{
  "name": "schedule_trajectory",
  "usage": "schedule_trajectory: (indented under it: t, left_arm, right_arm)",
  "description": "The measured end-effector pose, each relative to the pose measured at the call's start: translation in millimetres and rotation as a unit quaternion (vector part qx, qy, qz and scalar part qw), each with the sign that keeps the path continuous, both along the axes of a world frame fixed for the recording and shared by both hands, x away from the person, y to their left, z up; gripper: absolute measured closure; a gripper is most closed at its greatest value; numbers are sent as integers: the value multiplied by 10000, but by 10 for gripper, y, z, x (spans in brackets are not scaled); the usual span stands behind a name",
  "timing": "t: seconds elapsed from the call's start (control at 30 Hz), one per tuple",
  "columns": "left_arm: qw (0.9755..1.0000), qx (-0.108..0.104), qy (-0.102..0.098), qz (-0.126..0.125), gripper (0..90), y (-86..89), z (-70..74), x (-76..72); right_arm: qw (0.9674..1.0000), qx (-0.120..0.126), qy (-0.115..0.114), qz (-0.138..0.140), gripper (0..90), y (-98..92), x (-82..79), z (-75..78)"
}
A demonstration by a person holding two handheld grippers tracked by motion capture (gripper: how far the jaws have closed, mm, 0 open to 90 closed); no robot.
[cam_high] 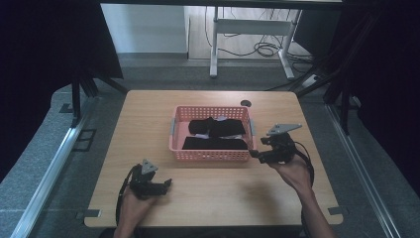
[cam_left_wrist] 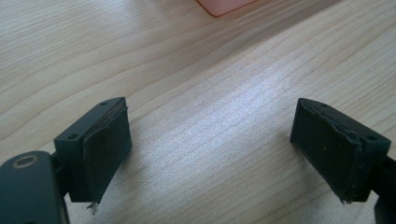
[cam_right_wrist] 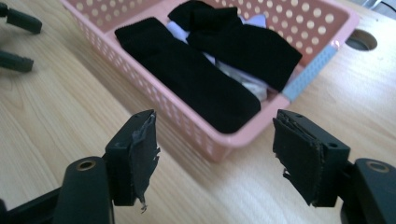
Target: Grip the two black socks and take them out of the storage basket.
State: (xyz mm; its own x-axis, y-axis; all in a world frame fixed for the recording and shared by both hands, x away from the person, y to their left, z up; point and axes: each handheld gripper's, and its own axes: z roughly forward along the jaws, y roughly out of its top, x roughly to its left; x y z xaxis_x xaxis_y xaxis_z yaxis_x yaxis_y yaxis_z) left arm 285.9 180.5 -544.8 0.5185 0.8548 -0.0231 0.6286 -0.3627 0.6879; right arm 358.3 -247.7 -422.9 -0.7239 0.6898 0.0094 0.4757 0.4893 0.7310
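A pink perforated basket (cam_high: 210,154) stands on the wooden table (cam_high: 213,193), just past its middle. Inside lie folded black cloths (cam_high: 215,144), one long piece (cam_right_wrist: 187,74) along the near wall and another (cam_right_wrist: 243,42) across the back, over something white (cam_right_wrist: 243,81). My right gripper (cam_high: 253,154) hovers at the basket's right front corner (cam_right_wrist: 219,147), open, with nothing between its jaws (cam_right_wrist: 215,140). Near the table's front left, my left gripper (cam_high: 167,184) is low over bare wood, open and empty (cam_left_wrist: 210,135). A basket corner (cam_left_wrist: 224,5) peeks in at the top of the left gripper view.
A round cable hole (cam_high: 245,103) sits in the table behind the basket. Grey floor and metal rails (cam_high: 54,163) flank the table. A white-legged desk (cam_high: 247,29) with cables stands farther back, with dark curtains on both sides.
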Motion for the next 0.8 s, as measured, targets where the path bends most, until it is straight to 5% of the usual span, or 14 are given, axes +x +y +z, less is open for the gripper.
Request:
schedule_trajectory:
  t: [0.8]
  left_arm:
    - [10000,-28,33,21,120,-1,0,-4]
  right_arm:
    - [9979,-474,119,421,418,750,750,-136]
